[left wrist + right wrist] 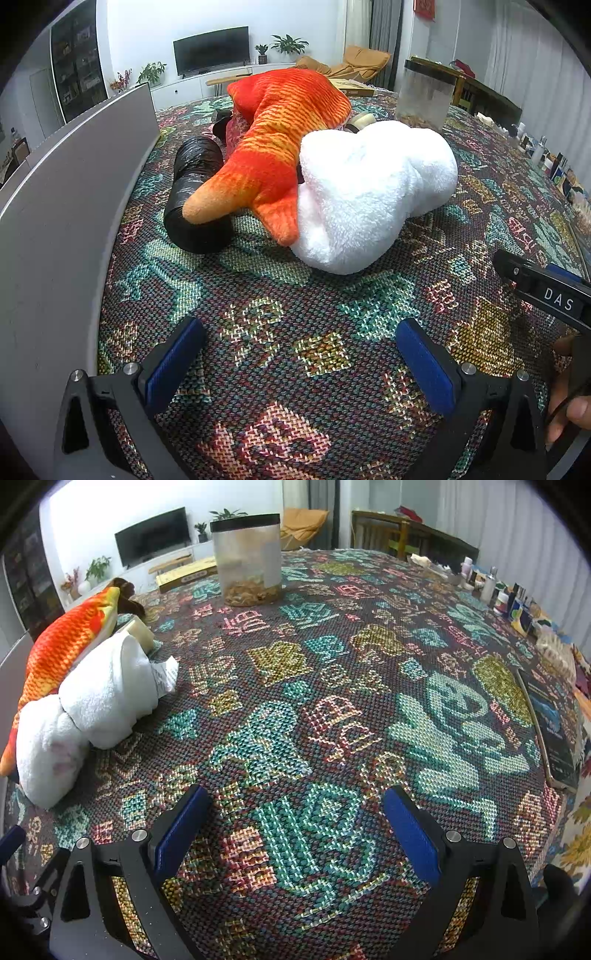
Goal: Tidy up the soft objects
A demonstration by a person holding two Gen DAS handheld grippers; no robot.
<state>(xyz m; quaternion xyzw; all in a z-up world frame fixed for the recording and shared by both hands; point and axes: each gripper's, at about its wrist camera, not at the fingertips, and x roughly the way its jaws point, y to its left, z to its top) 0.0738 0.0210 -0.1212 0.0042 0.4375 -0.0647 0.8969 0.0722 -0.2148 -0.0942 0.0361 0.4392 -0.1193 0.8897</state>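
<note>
Both fingers point(301, 354) gape short of white plush point(369, 195).

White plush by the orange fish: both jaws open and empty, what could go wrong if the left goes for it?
1. The orange fish plush lies partly over the white plush; pulling the white one may drag the fish along.
2. The fish's tail rests on the black roll, which might roll away if disturbed.
3. The clear jar stands just behind the pile; a wide lift could possibly knock it.
</note>
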